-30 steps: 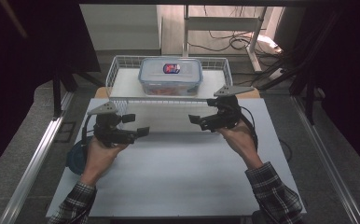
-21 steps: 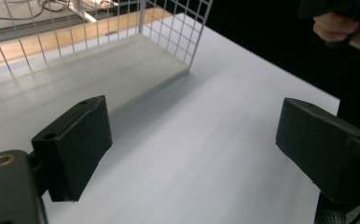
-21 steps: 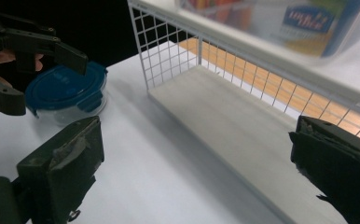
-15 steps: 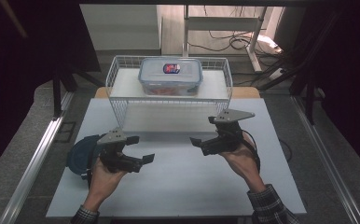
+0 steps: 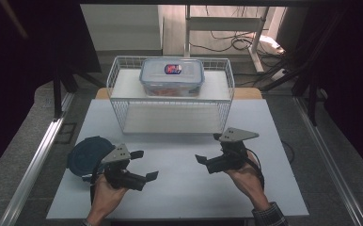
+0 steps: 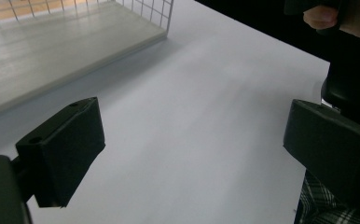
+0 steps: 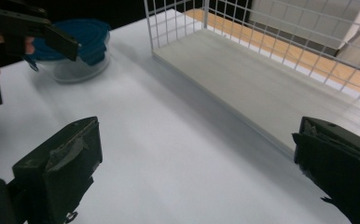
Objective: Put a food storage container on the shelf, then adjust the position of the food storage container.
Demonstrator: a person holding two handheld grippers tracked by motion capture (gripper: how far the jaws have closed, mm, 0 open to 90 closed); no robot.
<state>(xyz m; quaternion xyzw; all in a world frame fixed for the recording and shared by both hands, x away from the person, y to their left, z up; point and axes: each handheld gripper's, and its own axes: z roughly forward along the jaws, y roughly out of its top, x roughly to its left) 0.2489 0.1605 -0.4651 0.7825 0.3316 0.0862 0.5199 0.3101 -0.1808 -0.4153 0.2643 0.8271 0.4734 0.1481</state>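
Bare tabletop (image 5: 179, 155) between both gaping tools

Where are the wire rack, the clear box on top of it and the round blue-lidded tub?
wire rack (image 5: 170, 102), high view, on its front mesh wall.
clear box (image 5: 172, 75), high view, on the middle of its lid.
tub (image 7: 78, 39), right gripper view, on its blue lid.

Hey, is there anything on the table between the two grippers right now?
No. In the high view, the stretch of white table between the left gripper and the right gripper is bare, and both gripper views show bare tabletop past their open fingers.
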